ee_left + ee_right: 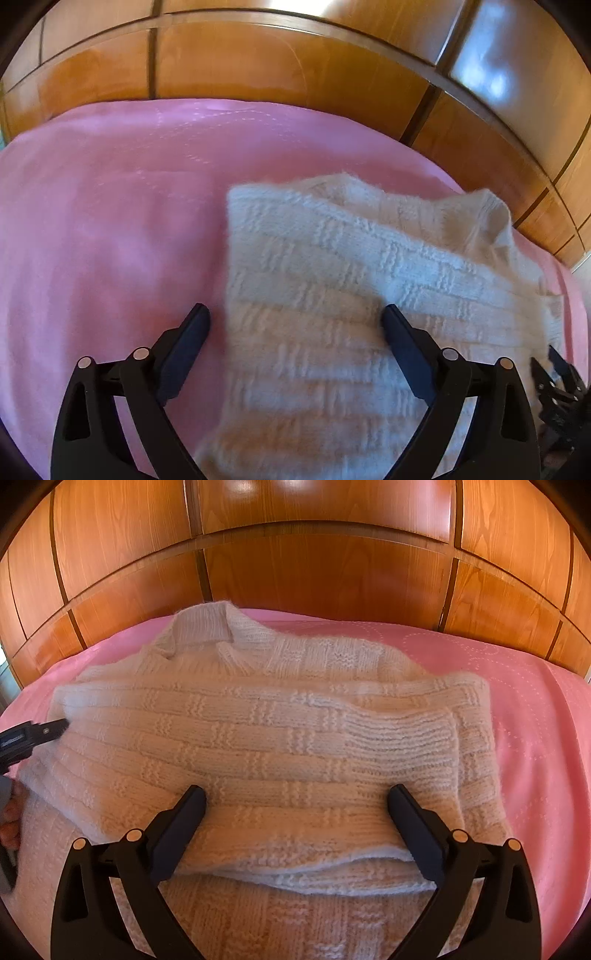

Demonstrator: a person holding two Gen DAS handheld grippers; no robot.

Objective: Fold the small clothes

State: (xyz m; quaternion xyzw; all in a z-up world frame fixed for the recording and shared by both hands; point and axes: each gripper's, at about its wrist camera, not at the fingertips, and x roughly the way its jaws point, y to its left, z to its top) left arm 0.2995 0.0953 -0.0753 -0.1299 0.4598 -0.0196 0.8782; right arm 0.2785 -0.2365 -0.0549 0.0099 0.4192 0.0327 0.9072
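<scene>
Hovering over cream sweater [258, 738] on pink bed [535, 738]: left tongs [295, 325] and right tongs [297, 805] wide open, gripping nothing.

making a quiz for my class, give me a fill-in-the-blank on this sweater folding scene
1. The knitted sweater lies on a bedspread whose colour is ____.
2. The jaws of the right gripper stand ____, gripping nothing.
3. Behind the bed stands a wardrobe made of ____.
4. The colour of the sweater is ____.

Missing words: pink; open; wood; white
</scene>
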